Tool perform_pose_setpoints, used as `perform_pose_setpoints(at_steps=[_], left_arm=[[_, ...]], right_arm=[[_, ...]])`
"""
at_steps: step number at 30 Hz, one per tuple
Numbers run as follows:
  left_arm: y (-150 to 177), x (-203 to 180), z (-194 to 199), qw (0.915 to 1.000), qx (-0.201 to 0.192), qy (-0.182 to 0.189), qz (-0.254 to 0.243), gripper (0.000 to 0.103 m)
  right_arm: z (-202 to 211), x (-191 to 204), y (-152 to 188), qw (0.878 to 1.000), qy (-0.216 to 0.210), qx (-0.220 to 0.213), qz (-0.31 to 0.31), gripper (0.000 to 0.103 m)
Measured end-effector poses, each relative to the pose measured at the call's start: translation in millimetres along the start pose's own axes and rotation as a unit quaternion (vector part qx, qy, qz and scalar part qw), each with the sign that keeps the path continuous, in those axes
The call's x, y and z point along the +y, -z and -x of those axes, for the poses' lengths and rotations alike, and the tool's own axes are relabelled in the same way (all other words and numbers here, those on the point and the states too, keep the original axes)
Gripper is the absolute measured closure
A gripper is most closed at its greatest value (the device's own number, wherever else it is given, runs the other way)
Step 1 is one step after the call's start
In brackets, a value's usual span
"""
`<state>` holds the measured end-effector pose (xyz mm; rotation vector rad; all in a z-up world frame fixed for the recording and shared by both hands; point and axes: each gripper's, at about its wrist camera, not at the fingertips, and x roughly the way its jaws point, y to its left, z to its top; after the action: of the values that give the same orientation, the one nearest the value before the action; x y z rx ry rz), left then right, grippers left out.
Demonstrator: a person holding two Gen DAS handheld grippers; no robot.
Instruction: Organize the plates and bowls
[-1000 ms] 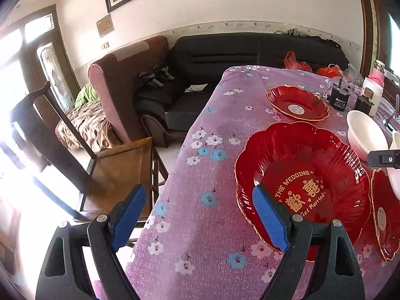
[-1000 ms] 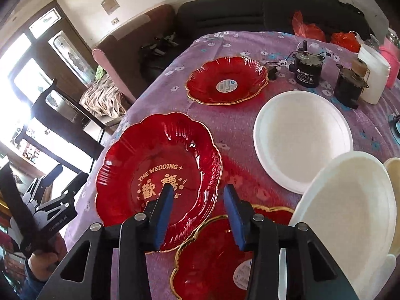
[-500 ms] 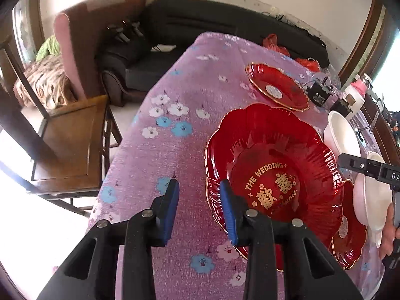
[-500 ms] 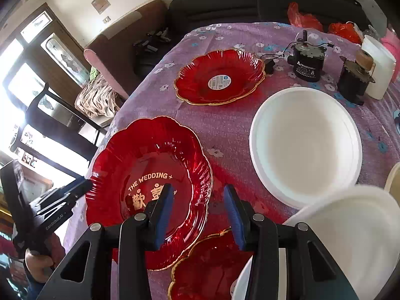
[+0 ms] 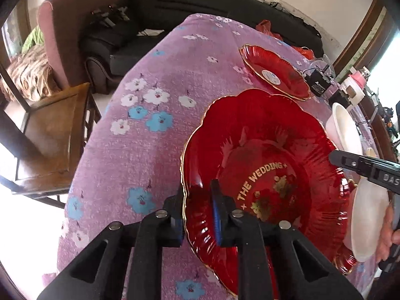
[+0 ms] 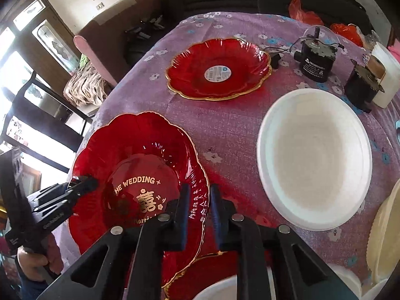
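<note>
A purple tablecloth [image 6: 232, 130] printed with white and blue flowers covers the table, and at its far right corner stand 2 small black motors [image 6: 315, 61] with wires beside a white container [image 6: 386, 80]. Beyond the table a black sofa [image 5: 200, 7] runs along the wall next to a brown armchair [image 5: 62, 30], with red plastic bags [image 6: 303, 15] at the table's far edge. A wooden chair [image 5: 47, 130] stands at the table's left side.

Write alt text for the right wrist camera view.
The right gripper clamps the near rim of a red wedding plate, while the left gripper grips its far edge. A white plate lies beside it on a purple tablecloth.
</note>
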<state>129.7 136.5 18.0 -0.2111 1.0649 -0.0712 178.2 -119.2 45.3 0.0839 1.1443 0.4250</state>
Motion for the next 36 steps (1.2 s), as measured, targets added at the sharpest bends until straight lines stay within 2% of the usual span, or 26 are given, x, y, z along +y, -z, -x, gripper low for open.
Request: perform_pose_setpoints(at_steps=[4,6,8,13,17,25,29,36], left_arm=[[1.5,6.3,6.2,0.9999,-0.004,0.005,0.008,0.087],[5.9,9.8,16.4,0.9999,-0.012,-0.005,0.005,0.086],[11.3,15.5,26.9,0.9998,-0.016,-0.005,0.007,0.083],[35.2,28.7,51.5,0.9997,-0.018,-0.015,0.006,0.081],[58.4,31.0,63.4,0.9997,-0.012,-0.020,-0.001,0.074],[112.8,14.2,89.5,0.9995,0.001,-0.011,-0.030,0.071],[138.9,-3.7,95.8,0.9988,0.007,-0.004,-0.047,0.062],[171.1,-33.0,101.4,0.9972,0.017,0.015,-0.071,0.062]], right_arm=[[4.0,3.3,4.9,1.000,-0.011,-0.001,-0.004,0.088],[6.9,10.4,11.3,1.000,-0.019,0.002,0.000,0.088],[9.4,20.4,17.8,1.000,-0.024,0.005,0.011,0.088],[14.8,42.7,38.9,0.999,-0.045,0.011,0.023,0.088],[16.2,52.6,61.9,0.998,-0.062,0.023,0.023,0.088],[42.8,53.3,119.2,0.996,-0.077,0.030,0.024,0.087],[58.5,45.7,150.2,0.996,-0.080,0.031,0.020,0.085],[81.1,23.2,192.8,0.996,-0.082,0.021,0.007,0.085]])
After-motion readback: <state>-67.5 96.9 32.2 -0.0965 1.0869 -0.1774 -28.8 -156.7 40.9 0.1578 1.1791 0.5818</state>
